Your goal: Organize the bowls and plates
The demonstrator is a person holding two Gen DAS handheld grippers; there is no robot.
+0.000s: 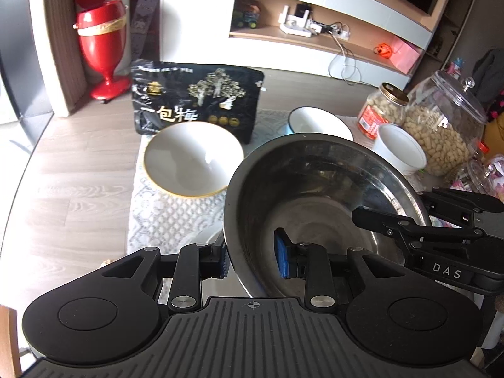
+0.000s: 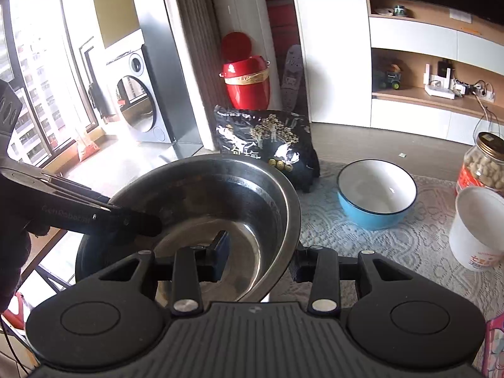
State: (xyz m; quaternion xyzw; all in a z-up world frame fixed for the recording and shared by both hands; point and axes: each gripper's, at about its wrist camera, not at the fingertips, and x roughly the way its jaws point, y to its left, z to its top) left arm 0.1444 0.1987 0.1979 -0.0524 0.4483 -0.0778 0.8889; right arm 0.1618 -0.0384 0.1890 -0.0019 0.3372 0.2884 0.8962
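Both tongs clamped on steel bowl [image 1: 315,195] rim: left tongs [image 1: 253,260] near side, right tongs [image 2: 258,260] opposite. White bowl [image 1: 192,157] just behind.

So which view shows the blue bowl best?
The right wrist view: the blue bowl is whole there, with blue outside and white inside. In the left wrist view the steel bowl hides most of it.

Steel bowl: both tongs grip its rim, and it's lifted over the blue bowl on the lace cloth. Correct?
Not quite. Both tongs, left and right, do grip the steel bowl, but the right wrist view shows the blue bowl off to the side, not under it.
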